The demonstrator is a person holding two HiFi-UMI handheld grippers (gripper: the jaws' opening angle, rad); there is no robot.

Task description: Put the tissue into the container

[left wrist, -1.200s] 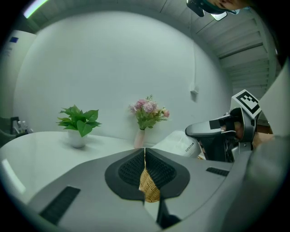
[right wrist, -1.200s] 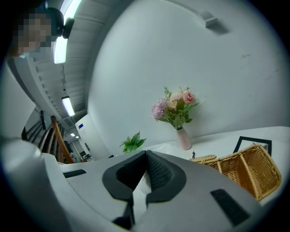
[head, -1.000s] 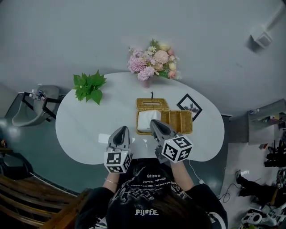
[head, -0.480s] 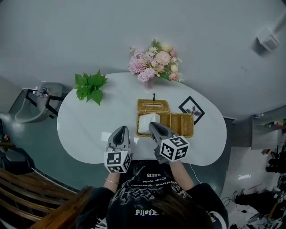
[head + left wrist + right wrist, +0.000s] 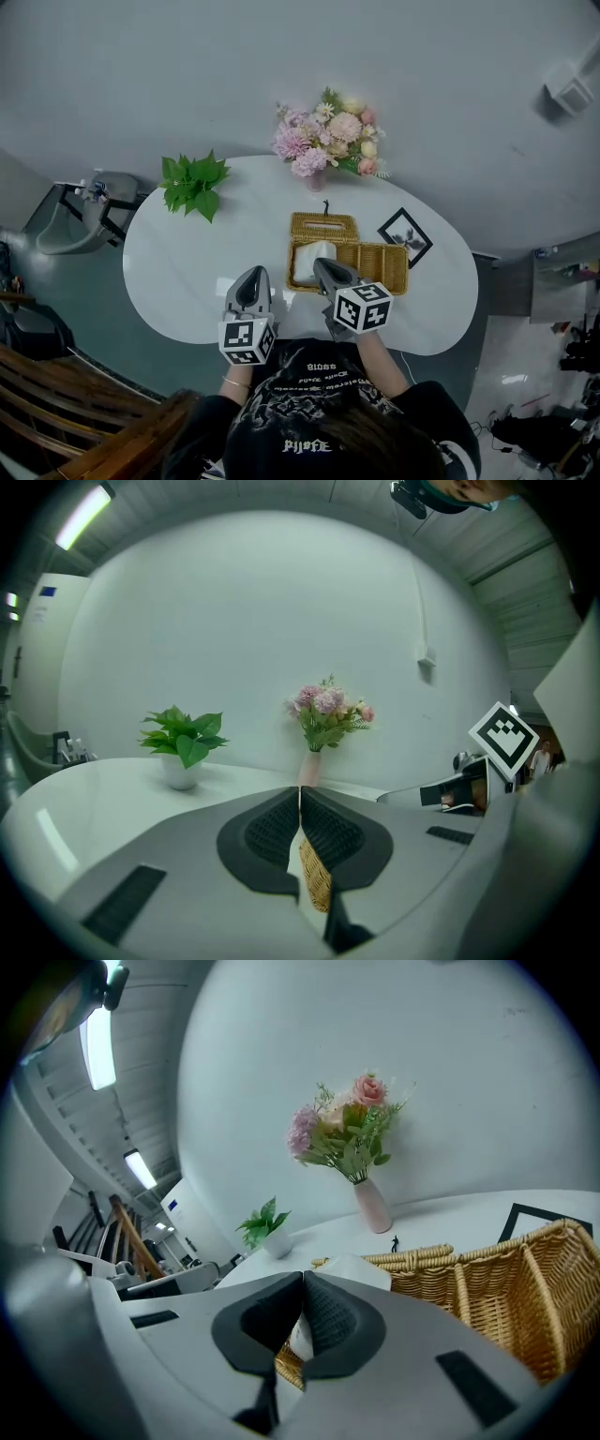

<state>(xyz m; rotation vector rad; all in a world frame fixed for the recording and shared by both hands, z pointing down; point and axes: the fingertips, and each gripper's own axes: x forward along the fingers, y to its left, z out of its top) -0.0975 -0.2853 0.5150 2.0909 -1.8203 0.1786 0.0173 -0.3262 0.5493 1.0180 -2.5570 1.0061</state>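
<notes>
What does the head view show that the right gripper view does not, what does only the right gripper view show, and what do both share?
Only the head view: the person's dark shirt, the marker cube on the right gripper, and the table's whole outline.
Only the right gripper view: ceiling light strips and that gripper's jaws close up, shut tip to tip.
Both: the pink flowers, the green plant, the wicker basket, the white tissue in it, and the black picture frame.
</notes>
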